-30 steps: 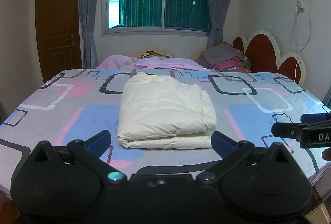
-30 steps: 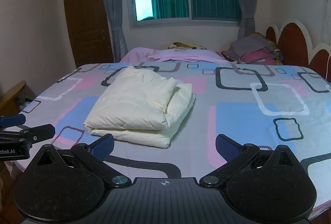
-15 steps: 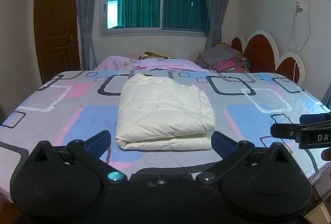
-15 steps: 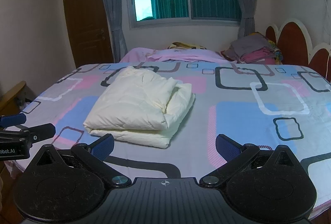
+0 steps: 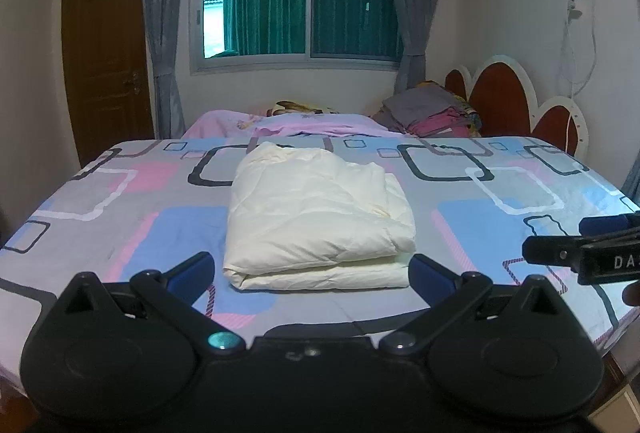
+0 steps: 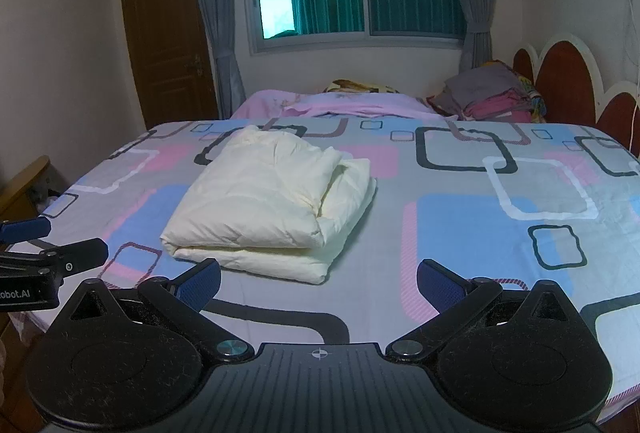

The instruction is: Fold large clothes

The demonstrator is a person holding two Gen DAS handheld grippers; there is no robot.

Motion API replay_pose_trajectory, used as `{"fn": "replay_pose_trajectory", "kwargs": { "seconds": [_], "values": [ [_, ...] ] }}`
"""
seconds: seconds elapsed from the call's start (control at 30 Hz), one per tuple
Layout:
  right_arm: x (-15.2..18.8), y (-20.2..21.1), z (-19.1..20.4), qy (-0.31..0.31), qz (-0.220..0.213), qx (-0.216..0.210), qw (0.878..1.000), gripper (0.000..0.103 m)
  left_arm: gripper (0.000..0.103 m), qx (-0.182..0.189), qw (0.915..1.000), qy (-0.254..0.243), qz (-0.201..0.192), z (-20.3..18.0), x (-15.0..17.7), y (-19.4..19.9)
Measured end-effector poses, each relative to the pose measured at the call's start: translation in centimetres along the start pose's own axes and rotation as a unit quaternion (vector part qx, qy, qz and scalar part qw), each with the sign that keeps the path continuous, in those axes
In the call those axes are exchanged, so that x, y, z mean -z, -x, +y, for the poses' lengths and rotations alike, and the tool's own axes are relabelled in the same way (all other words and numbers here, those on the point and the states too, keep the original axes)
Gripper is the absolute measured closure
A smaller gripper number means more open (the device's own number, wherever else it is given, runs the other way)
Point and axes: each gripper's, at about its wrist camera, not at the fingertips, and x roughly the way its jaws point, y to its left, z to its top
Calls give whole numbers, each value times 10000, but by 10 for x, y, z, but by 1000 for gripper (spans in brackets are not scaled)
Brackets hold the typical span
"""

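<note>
The cream garment (image 5: pixel 316 217) lies folded in a thick rectangular bundle on the bed (image 5: pixel 500 193), nearer the front edge than the far one and a little toward the left side. Nothing touches it. The left gripper (image 5: pixel 310 267) hovers just before the front edge of the bundle with its fingers (image 5: pixel 188 271) spread wide and empty. The right gripper (image 6: pixel 318 279) hangs to the right of it, also with the fingers (image 6: pixel 438 283) wide apart and holding nothing.

The bundle looks puffy and soft, probably padded, so I judge it light but bulky, and it will sag and open if it is lifted by one layer only. The layers lie stacked at the front edge, and the right side shows loose open folds. A good hold would be at the two front corners, pinching all layers together, one gripper at each. The folding itself seems nearly complete.

A pile of other clothes (image 6: pixel 492 97) sits at the far right corner.
</note>
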Motion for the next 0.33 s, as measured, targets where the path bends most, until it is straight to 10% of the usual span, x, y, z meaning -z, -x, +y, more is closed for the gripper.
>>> {"fn": "replay_pose_trajectory", "kwargs": {
  "seconds": [0.33],
  "values": [
    [2, 0, 3, 42, 9, -27, 10000, 0, 0, -16, 10000, 30, -39, 5, 0, 0]
  ]
}}
